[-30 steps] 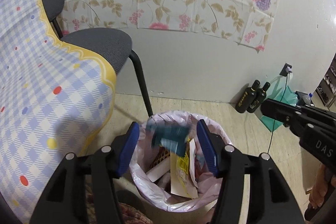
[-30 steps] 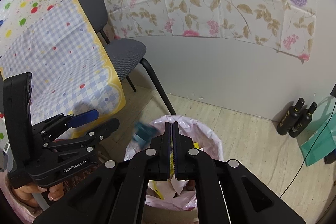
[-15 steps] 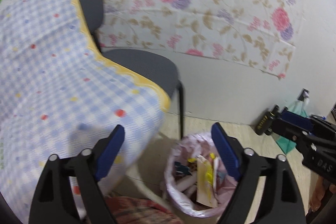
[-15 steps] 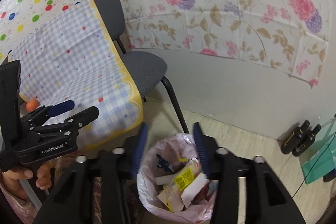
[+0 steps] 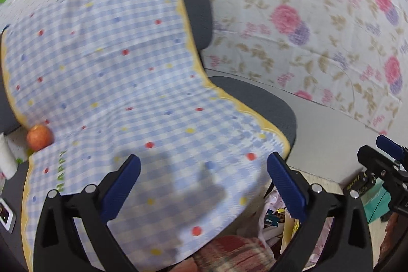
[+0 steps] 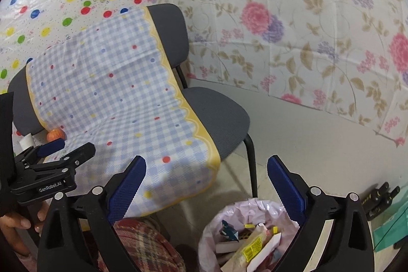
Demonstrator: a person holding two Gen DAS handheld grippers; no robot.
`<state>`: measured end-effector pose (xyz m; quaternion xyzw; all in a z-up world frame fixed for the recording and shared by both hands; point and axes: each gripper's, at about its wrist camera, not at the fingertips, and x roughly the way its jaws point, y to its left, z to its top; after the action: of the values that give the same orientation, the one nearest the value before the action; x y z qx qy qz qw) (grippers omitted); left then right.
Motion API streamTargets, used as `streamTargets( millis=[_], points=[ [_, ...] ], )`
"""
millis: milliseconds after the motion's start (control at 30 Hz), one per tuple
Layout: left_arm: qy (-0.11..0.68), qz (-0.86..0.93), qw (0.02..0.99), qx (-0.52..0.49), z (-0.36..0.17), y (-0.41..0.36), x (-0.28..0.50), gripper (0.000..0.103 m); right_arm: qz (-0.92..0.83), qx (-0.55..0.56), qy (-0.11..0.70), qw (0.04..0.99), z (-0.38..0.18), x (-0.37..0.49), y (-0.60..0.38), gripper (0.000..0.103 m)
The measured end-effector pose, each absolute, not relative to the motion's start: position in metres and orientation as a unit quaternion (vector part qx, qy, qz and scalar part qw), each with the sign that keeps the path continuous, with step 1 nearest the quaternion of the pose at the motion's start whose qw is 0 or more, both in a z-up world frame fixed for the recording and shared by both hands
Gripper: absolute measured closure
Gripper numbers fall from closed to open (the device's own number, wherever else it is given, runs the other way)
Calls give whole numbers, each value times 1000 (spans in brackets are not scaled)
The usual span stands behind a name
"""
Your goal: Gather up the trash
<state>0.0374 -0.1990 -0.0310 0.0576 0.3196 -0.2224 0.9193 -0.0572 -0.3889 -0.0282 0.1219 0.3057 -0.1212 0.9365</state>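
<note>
Flowered sheets cover the wall behind a grey chair draped in checked cloth. My left gripper and right gripper have just been opening; both jaws stand wide apart, empty. The trash bin sits by the chair's front leg, below my right jaws. An apple lies at the cloth's far edge, nearer my left.

Both grippers' fingers just opened; empty
</note>
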Motion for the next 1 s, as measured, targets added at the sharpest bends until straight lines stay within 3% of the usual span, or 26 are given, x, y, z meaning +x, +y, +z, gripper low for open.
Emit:
streamTargets(
  millis=[567, 1000],
  points=[
    [336, -38, 940, 50, -9, -52, 62, 7, -11, 65, 279, 958, 18, 29, -282, 7],
    [343, 1, 939, 28, 0, 0, 59, 7, 24, 49, 288, 956, 21, 52, -248, 7]
  ],
)
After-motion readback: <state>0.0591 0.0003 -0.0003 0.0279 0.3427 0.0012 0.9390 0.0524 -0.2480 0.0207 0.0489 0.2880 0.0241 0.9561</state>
